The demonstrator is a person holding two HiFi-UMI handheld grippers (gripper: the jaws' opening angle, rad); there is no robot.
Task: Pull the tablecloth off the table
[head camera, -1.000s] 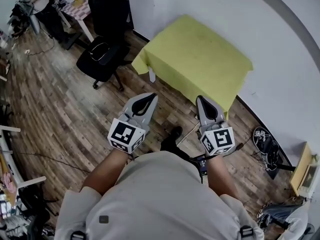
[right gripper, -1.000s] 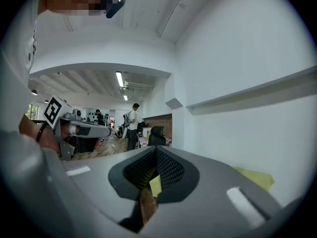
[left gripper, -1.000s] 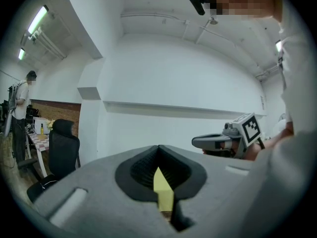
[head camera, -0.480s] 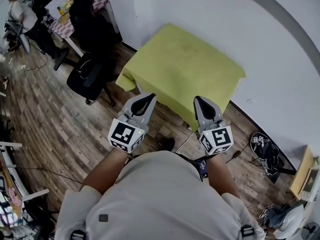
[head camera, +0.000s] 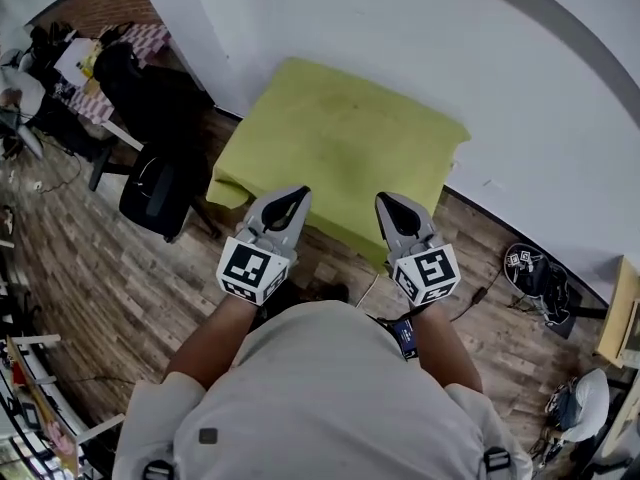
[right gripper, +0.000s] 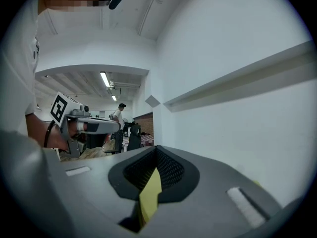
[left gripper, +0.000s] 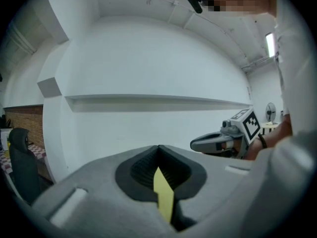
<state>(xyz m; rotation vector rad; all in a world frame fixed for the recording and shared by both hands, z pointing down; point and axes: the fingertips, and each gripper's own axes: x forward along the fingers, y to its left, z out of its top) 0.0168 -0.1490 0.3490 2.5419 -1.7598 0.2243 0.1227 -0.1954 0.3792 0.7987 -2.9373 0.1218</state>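
White wall (head camera: 400, 28) runs behind the table, and the yellow-green tablecloth (head camera: 340, 148) lies flat over the whole top, its far edge close along that wall. The near edge hangs down toward the person, and the left near corner droops in a soft fold above the wooden floor (head camera: 90, 268). A black office chair (head camera: 155, 188) stands just beside that left end, crowding that side. Off the right end, a strip of bare floor separates the table from a black bundle of cables (head camera: 535, 278) near the wall.

Both grippers are held out roughly level, side by side but apart, their tips at the cloth's near edge. The left gripper (head camera: 290, 196) has its jaws closed tip to tip; its own view (left gripper: 158, 148) shows only a thin yellow sliver in the slot behind the tips. The right gripper (head camera: 388, 200) is closed the same way (right gripper: 156, 148), with a similar yellow sliver. Whether that yellow is cloth pinched or merely seen through the slot cannot be told; the cloth lies undisturbed.
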